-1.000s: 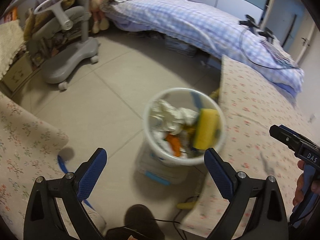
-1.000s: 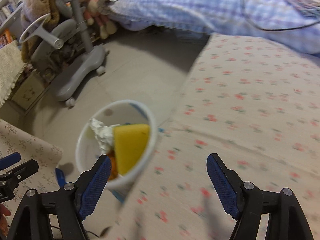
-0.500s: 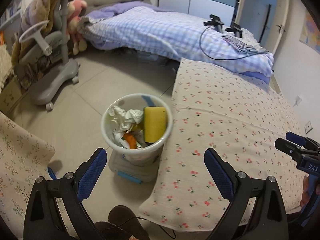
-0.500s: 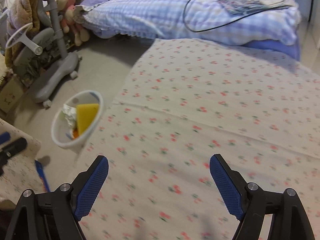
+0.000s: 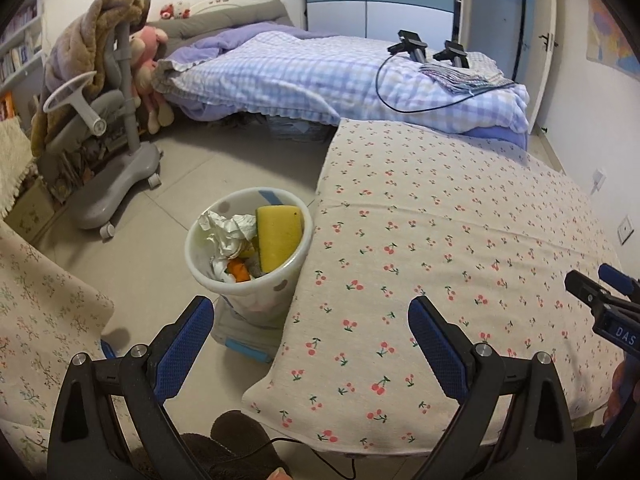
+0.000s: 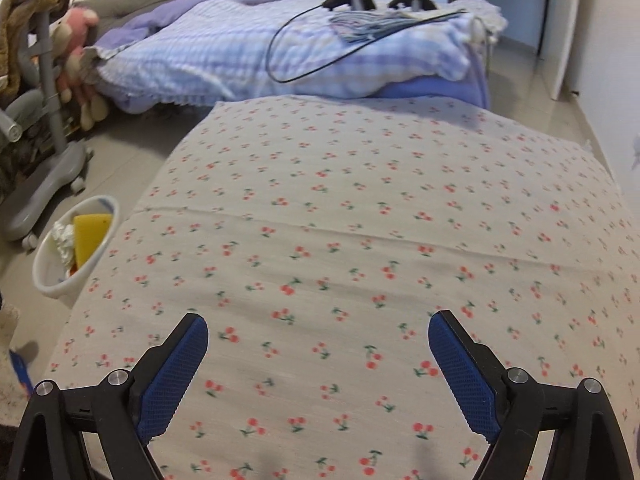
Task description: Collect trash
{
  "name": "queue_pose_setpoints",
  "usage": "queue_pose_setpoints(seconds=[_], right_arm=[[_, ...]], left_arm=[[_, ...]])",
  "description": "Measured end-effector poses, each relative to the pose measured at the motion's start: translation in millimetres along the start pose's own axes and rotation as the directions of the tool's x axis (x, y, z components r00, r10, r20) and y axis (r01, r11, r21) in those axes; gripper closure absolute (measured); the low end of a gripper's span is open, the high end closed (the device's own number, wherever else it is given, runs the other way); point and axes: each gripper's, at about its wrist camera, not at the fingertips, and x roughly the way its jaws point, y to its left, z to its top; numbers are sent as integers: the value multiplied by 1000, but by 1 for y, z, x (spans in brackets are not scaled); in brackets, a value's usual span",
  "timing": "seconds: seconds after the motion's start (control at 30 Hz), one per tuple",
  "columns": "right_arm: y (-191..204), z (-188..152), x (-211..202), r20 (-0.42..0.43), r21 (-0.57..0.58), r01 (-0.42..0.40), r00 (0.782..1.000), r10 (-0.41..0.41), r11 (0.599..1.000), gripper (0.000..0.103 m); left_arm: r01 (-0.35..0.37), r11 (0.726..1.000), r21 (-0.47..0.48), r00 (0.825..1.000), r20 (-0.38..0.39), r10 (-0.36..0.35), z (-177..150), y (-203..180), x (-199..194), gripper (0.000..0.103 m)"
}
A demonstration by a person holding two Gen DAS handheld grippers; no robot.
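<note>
- Your left tongs (image 5: 306, 332) hang released with nothing between the blue pads; a second ago they looked almost straight down into the bin, and now they have pulled back and tipped up toward the room.
- Your right tongs (image 6: 318, 350) are also spread wide and empty. They have swung away from the bin and now hover over the cherry-print bench (image 6: 400, 220), which fills the space ahead of them.
- No loose trash shows on the bench cloth in front of either pair of tongs, so I judge the last drop finished and the task near its end or between items.
- The white bin (image 5: 248, 286) stands on the floor just ahead and slightly left of your left tongs, touching the bench's left edge; from your right tongs it sits far off to the left.
- Inside it, the yellow sponge (image 5: 278, 236) leans upright against the right wall, with crumpled paper (image 5: 226, 230) to its left and an orange scrap (image 5: 239, 270) lower down.
- Farther ahead, the grey chair (image 5: 108, 160) stands to the left, and the bed (image 5: 320, 76) with its black cable lies beyond the bench.
</note>
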Motion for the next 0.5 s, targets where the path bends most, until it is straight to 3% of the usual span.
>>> queue_pose_setpoints(seconds=[0.5], right_arm=[[0, -5, 1, 3, 0, -19, 1000, 19, 1000, 10]], left_arm=[[-12, 1000, -4, 1000, 27, 12, 1, -9, -2, 4]])
